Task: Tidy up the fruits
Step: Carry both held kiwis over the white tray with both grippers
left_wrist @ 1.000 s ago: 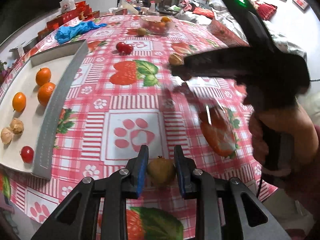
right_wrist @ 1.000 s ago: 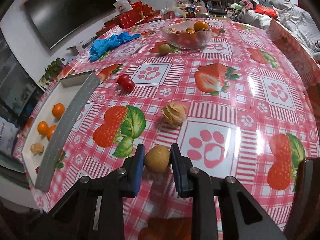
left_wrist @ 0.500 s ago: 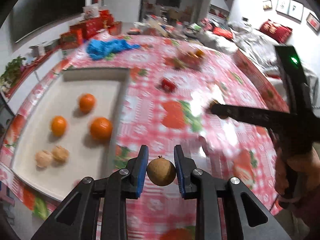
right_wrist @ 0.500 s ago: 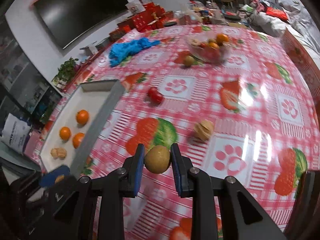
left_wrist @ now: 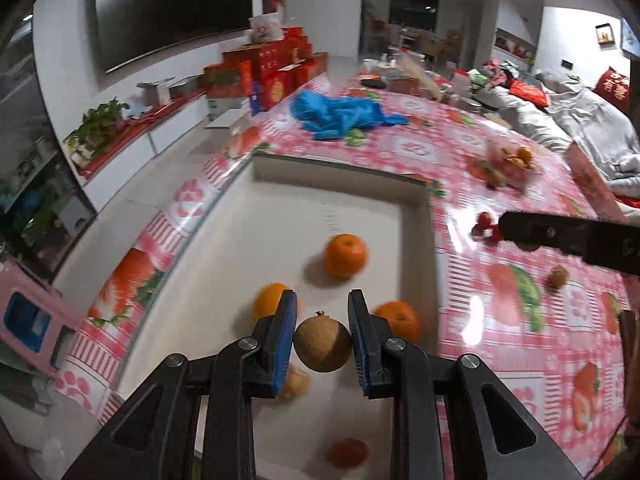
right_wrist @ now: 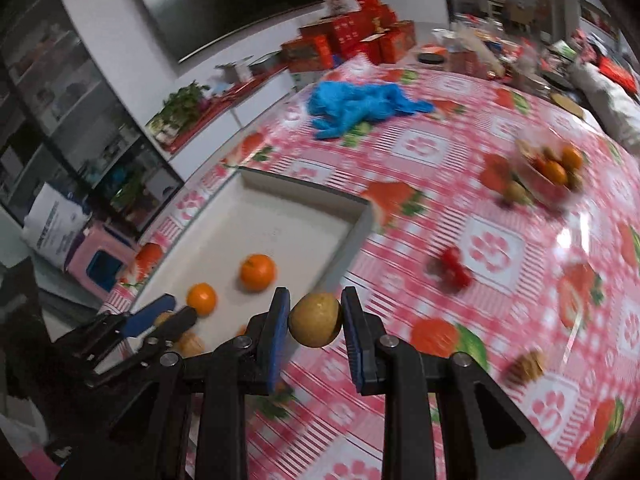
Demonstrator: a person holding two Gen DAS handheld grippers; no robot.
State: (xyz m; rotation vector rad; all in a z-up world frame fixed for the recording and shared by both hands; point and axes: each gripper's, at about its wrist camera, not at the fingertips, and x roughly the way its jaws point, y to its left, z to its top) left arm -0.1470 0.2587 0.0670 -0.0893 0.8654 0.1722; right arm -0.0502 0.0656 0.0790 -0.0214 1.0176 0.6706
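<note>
Left wrist view: our left gripper (left_wrist: 322,340) clamps a brown fruit (left_wrist: 322,345) above the white tray (left_wrist: 280,216); our right gripper (right_wrist: 314,320) clamps a yellowish fruit (right_wrist: 314,320) over the table (right_wrist: 460,208).

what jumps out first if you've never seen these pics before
Each gripper is clamped on a small round brown fruit: the left gripper holds one fruit over the white tray, and the right gripper holds another above the tray's near edge. Bright oranges sit in the tray, and a blue cloth lies on the red strawberry tablecloth beyond it.
</note>
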